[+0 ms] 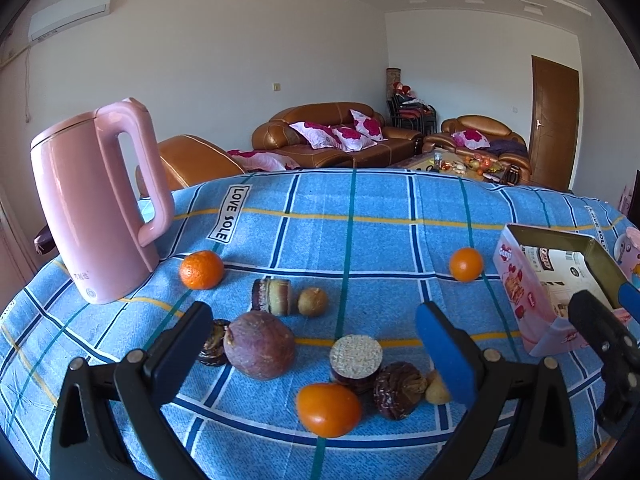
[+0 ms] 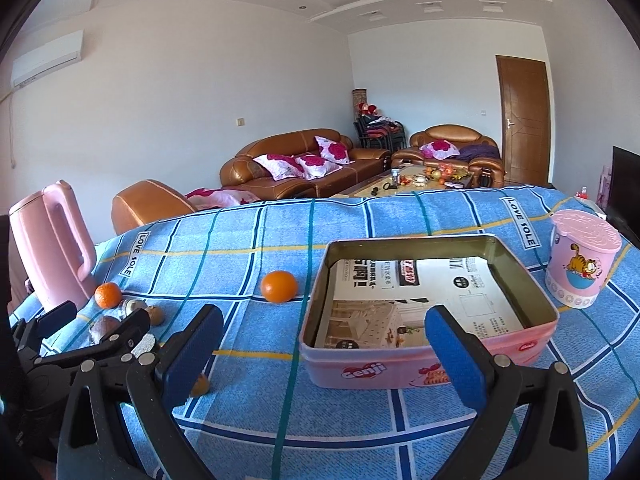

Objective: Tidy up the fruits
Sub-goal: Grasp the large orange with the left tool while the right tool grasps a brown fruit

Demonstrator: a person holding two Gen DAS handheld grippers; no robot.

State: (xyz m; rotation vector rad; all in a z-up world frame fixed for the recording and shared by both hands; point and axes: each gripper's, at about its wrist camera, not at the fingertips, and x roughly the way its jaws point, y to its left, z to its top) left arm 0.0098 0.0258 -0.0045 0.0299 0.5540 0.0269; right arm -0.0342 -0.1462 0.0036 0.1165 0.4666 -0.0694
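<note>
a small round orange tangerine (image 1: 328,410) is seen just ahead, between the wide-open, empty left gripper (image 1: 320,344) fingers, nearer than the equally open, empty right gripper (image 2: 324,344).

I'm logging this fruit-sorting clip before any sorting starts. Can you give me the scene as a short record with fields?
surface: table under a blue plaid cloth
container: pink tin, open, only printed paper inside
oranges: one by the kettle, one near the tin, one nearest the left gripper
other fruit: purple passion fruit with small brown and dried pieces around it
kettle: pink, upright, far left
cup: pink cartoon cup, lidded, right of the tin
left gripper: open, empty
right gripper: open, empty
</note>
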